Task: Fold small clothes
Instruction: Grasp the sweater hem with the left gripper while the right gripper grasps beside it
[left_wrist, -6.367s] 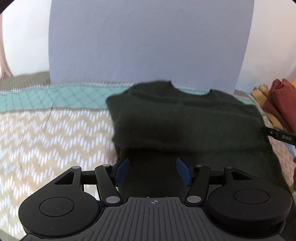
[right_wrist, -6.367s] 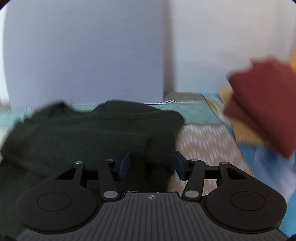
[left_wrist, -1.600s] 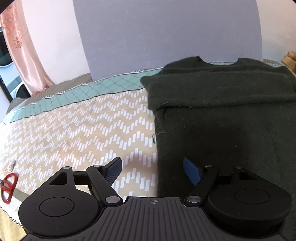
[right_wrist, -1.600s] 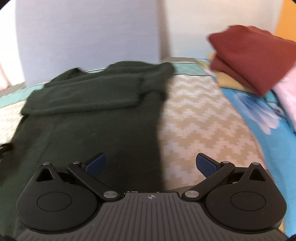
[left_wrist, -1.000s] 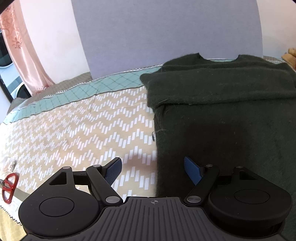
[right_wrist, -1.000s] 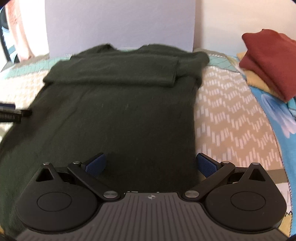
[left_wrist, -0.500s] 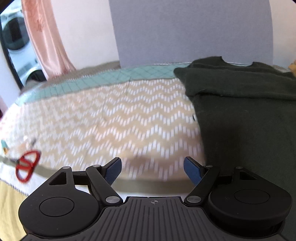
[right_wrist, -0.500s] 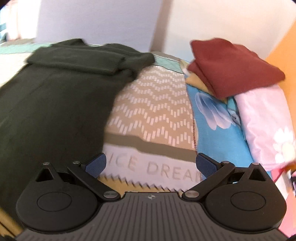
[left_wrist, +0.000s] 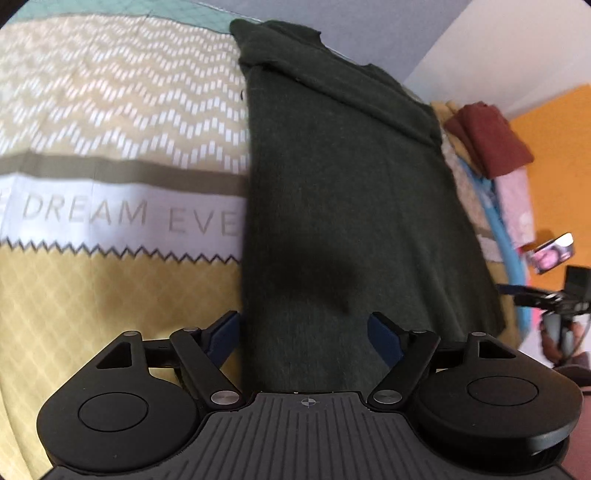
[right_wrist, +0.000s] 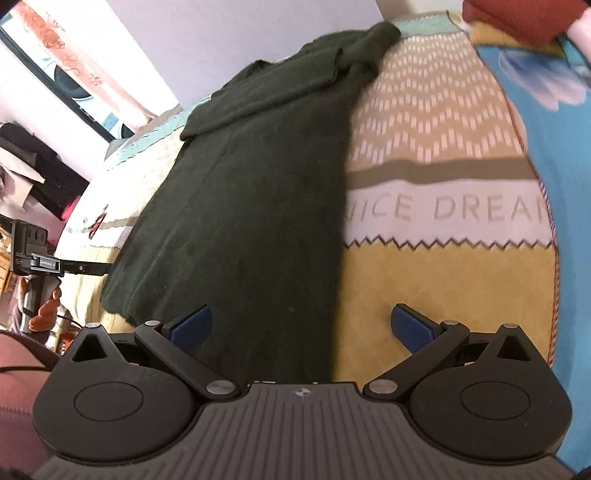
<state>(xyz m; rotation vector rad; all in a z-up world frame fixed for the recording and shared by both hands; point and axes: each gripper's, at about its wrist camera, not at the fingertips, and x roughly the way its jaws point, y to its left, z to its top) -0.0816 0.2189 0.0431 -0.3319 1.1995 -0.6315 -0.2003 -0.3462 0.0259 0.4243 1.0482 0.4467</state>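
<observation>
**Sleeves in, hem fold still ahead**

We have the dark green sweater (left_wrist: 351, 206) flat on the bed (left_wrist: 110, 110), sleeves folded across. Left gripper (left_wrist: 303, 330) and right gripper (right_wrist: 301, 326), fingers spread wide and empty, bracket its hem corners.

The bedspread (left_wrist: 110, 218) reads "DREAM EVE" and "NICE DREA"

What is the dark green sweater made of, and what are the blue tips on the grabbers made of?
The dark green sweater looks like soft knitted wool or fleece: matte, fuzzy, no shine, and it lies limp. The blue fingertips look like smooth rubber or plastic pads, though that is hard to tell. Both the left gripper and right gripper are open.
</observation>
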